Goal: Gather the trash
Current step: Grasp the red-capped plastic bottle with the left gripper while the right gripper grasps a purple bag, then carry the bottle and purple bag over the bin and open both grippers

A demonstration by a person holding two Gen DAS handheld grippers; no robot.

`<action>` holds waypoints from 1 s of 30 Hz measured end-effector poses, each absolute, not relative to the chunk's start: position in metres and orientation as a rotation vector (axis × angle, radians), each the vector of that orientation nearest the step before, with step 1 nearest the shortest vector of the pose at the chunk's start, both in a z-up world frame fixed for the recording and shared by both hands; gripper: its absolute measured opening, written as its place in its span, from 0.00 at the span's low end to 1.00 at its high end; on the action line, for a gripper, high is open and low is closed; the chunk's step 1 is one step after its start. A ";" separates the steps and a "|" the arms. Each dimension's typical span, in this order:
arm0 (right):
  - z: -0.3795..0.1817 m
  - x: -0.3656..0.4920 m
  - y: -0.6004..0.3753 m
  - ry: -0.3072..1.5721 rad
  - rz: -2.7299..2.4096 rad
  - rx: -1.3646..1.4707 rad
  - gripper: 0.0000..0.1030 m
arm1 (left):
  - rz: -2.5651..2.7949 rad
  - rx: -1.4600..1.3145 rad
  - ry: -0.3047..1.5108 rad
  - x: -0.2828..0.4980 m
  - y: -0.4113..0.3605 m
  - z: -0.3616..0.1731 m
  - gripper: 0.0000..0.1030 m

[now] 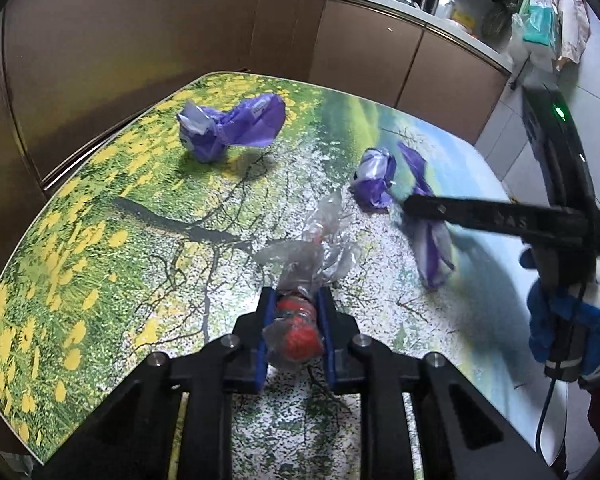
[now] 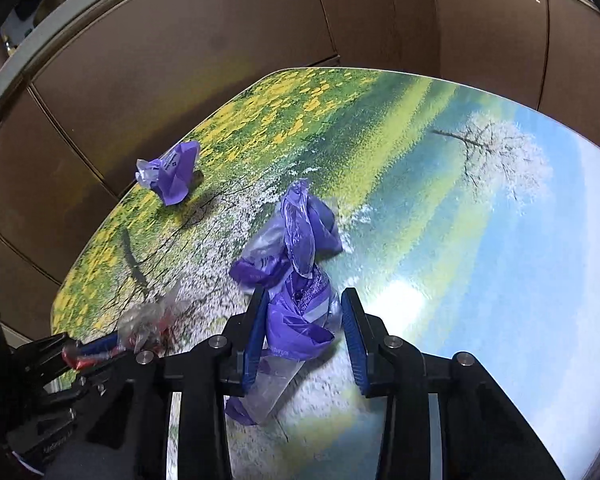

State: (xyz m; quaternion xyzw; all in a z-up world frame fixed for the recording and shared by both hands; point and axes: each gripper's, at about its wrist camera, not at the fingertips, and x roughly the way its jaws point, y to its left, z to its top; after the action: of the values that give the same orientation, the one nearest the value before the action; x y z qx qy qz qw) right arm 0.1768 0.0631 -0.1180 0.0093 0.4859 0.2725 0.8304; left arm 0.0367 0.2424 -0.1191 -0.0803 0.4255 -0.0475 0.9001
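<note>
On the far-left part of the printed table [image 1: 100, 184], close to its edge by the brown cabinets [image 1: 148, 32], one purple wrapper [image 1: 232, 126] is lying well apart from the rest, with bare tabletop spreading toward the right edge. Nearer, the left gripper [image 1: 294, 312] is pinching a clear wrapper with red contents [image 1: 298, 326] between its blue pads. The right gripper [image 2: 306, 332] is straddling a long purple wrapper [image 2: 300, 304], fingers spread, left pad touching it, right pad standing clear.

We see purple wrappers [image 1: 236, 128] on our table [image 1: 100, 200] printed with yellow flowers, green meadow, a red-and-clear wrapper [image 1: 296, 324], brown cabinets [image 1: 140, 40] behind the table.
</note>
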 end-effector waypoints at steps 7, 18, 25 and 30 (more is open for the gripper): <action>-0.096 0.150 0.021 0.970 0.605 0.067 0.35 | -0.093 -0.135 0.842 0.031 0.221 -0.091 0.18; -0.054 0.136 -0.175 0.805 0.337 0.180 0.35 | -0.431 0.035 0.837 0.080 0.041 -0.048 0.18; -0.087 0.140 -0.326 0.805 0.016 0.227 0.35 | -0.672 0.156 0.896 0.138 -0.139 -0.063 0.18; -0.139 0.151 -0.411 0.860 -0.142 0.302 0.35 | -0.762 0.185 0.971 0.178 -0.235 -0.095 0.19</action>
State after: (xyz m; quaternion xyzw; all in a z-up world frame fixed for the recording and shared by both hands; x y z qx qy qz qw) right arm 0.1509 -0.4109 -0.1390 0.1455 0.4150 -0.0685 0.8955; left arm 0.1782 -0.2346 -0.0945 0.0868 0.4547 -0.3567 0.8115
